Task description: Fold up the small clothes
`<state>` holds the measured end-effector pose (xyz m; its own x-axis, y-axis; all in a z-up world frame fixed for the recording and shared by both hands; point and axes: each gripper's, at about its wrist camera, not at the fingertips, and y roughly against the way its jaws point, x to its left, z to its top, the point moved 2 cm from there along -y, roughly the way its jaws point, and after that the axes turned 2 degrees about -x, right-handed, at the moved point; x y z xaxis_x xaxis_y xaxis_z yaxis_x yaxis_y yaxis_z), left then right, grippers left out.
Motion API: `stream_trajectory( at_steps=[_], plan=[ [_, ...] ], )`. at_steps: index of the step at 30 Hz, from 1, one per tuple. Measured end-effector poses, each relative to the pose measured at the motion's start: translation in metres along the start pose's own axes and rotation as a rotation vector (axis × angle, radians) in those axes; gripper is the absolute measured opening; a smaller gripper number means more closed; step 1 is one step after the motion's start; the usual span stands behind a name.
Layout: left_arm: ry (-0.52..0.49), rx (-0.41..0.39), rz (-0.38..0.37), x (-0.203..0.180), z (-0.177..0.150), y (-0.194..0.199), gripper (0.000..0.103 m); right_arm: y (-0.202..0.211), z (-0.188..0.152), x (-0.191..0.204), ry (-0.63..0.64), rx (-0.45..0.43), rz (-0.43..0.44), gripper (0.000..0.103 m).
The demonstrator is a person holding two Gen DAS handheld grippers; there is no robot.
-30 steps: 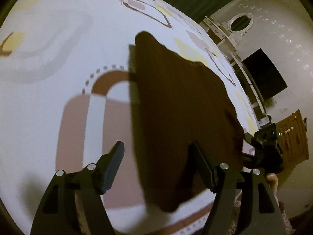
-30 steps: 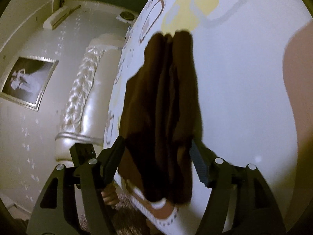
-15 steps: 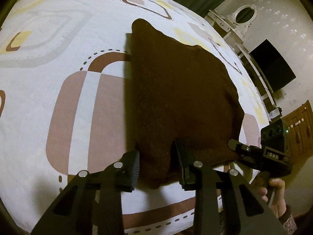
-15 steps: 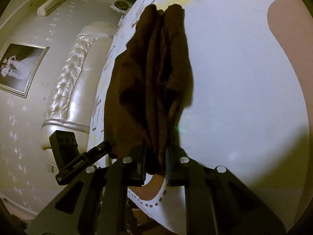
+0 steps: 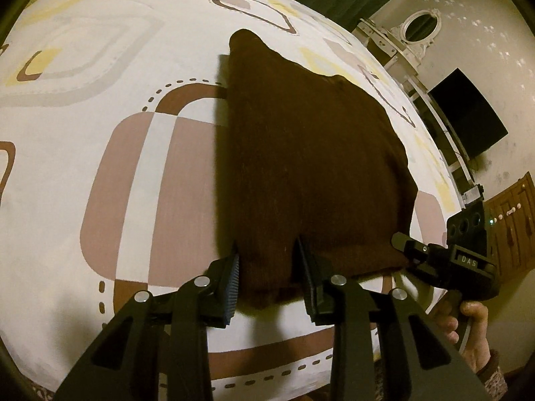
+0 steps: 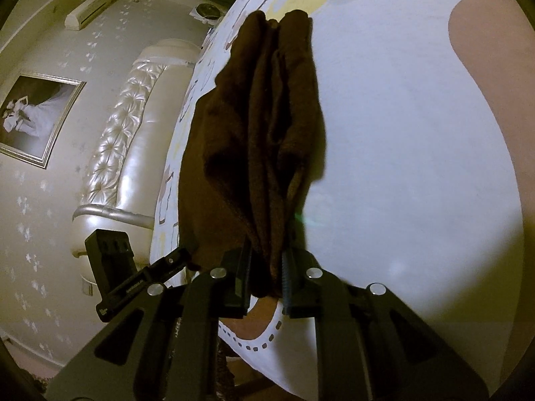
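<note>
So my left gripper (image 5: pixel 269 279) was clamped on the near corner of the brown garment (image 5: pixel 307 167), right gripper (image 6: pixel 265 275) pinched its other bunched corner. Garment lay on the patterned bedsheet (image 5: pixel 100 133), stretching toward 12 o'clock, headboard (image 6: pixel 123 140) at 9.

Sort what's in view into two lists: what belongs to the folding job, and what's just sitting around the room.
Belongs to the job:
- brown garment, near edge pinched at both ends
- left gripper, jaws shut on it
- right gripper, jaws shut on it
- patterned bedsheet it lies on

Just around:
- tufted headboard
- framed photo
- dark screen
- wooden cabinet
</note>
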<state>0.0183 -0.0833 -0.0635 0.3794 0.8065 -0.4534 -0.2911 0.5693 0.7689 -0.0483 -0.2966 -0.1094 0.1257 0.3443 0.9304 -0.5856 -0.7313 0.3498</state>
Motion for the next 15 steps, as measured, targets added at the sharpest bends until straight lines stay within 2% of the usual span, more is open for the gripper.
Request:
stream_trajectory(
  at_steps=[4,6,10,11,13,14,15],
  plan=[
    [-0.002,-0.003,-0.001,0.000,-0.001,0.000,0.032,0.000,-0.001,0.001,0.003,-0.001,-0.004,0.013],
    [-0.004,-0.004,-0.007,-0.001,-0.001,-0.001,0.027,0.001,-0.002,0.002,0.007,0.001,-0.005,0.013],
    [0.020,0.006,-0.029,0.001,0.003,0.000,0.027,0.003,-0.002,0.001,0.005,-0.005,0.002,0.016],
    [0.037,0.005,-0.043,0.004,0.004,0.002,0.030,0.004,-0.001,-0.001,-0.009,-0.005,0.010,0.019],
    [0.093,-0.018,-0.106,0.014,0.009,0.008,0.042,0.008,0.001,-0.004,-0.044,-0.004,0.057,0.034],
    [0.106,-0.028,-0.123,0.018,0.011,0.010,0.055,0.013,0.004,-0.004,-0.050,-0.019,0.065,0.040],
    [0.115,-0.038,-0.129,0.023,0.014,0.012,0.060,0.018,0.007,-0.004,-0.050,-0.037,0.070,0.050]
  ],
)
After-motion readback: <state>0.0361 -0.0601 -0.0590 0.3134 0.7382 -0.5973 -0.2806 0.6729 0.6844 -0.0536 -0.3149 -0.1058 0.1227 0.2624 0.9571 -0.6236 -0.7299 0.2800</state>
